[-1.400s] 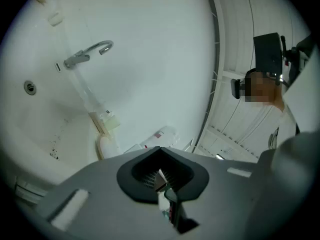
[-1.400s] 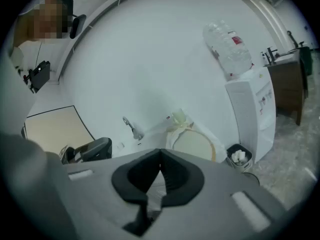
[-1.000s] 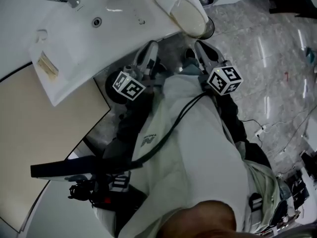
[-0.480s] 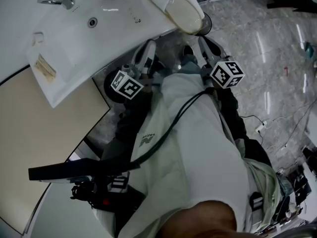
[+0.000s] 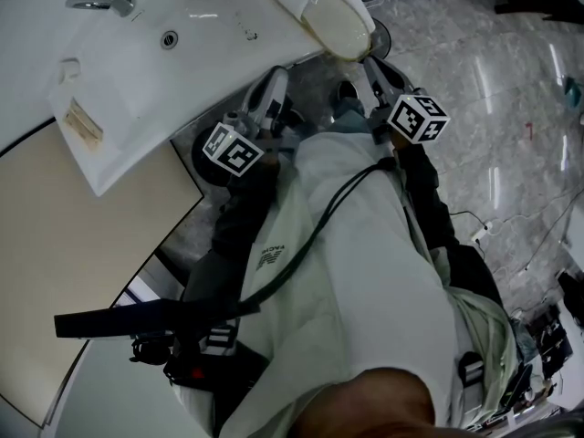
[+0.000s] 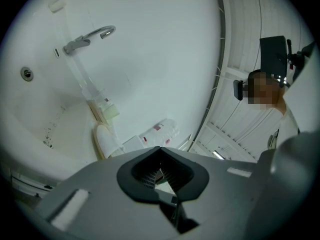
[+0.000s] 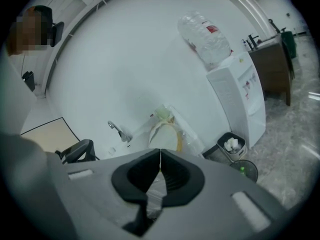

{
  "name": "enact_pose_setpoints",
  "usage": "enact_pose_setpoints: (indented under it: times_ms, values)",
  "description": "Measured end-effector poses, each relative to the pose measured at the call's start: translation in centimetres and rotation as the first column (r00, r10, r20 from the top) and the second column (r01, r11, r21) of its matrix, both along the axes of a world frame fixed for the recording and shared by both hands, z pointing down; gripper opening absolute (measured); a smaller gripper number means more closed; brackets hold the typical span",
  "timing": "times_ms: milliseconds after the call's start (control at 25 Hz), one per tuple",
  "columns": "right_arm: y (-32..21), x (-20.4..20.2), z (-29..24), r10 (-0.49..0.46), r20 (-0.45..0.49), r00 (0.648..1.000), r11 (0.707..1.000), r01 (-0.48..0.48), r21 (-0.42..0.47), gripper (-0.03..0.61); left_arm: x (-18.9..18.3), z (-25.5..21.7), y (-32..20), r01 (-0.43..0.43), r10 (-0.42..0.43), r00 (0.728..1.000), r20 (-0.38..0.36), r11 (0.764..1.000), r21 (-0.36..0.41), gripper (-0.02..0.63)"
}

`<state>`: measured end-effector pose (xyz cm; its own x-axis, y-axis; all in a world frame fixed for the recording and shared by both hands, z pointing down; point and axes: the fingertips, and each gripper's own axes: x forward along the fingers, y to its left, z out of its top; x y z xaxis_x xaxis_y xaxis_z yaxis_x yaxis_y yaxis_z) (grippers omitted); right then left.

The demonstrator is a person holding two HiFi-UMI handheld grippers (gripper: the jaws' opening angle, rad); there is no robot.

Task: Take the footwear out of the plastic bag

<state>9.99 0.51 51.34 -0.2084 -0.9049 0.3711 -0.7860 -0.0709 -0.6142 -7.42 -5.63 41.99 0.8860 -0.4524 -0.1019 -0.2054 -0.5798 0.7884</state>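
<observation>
Two hand-held grippers, each with jaws pressed together and pinching nothing. The left gripper (image 5: pixel 276 87): centre of the head view, tip near the edge of the white basin surface (image 5: pixel 182 71). The right gripper (image 5: pixel 370 67): to the right of it, tip just below the bagged item. One pale cream slipper (image 5: pixel 336 24): top centre, at the surface's edge, inside a clear plastic bag (image 7: pixel 190 136). One chrome tap (image 5: pixel 99 2): upper left. Grey marble floor (image 5: pixel 511 108): right side.
</observation>
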Motion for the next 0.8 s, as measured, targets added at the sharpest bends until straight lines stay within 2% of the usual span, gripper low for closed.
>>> enact_pose_setpoints:
  times_ms: [280,440,520,680,760,800]
  values:
    - [-0.9,0.9,1.6,0.022,0.022,1.000,1.000,-0.021,-0.023,0.030,2.2,2.2,-0.9,-0.061,0.062,0.997,0.041,0.998,-0.031,-0.002]
    - [-1.3,0.5,2.4,0.003,0.047,0.999,0.999,-0.002,-0.040,0.097,3.8,2.8,-1.1,-0.095,0.097,0.994,0.048,0.995,-0.038,0.000]
    - [-1.3,0.3,2.6,-0.005,0.066,0.998,0.999,0.008,-0.047,0.108,4.6,2.7,-1.0,-0.110,0.111,0.993,0.050,0.994,-0.029,0.000]
    - [-1.7,0.1,3.0,-0.011,0.108,0.994,0.998,0.018,-0.058,0.112,5.1,2.8,-1.2,-0.107,0.108,0.993,0.041,0.994,-0.038,0.000]
    - [-2.0,0.0,3.4,-0.019,0.101,0.995,0.997,0.026,-0.076,0.115,5.0,3.0,-1.3,-0.098,0.099,0.994,0.039,0.994,-0.044,0.000]
    - [-2.0,0.0,3.6,-0.024,0.098,0.995,0.996,0.033,-0.086,0.136,5.0,3.0,-1.4,-0.094,0.096,0.995,0.039,0.995,-0.045,0.000]
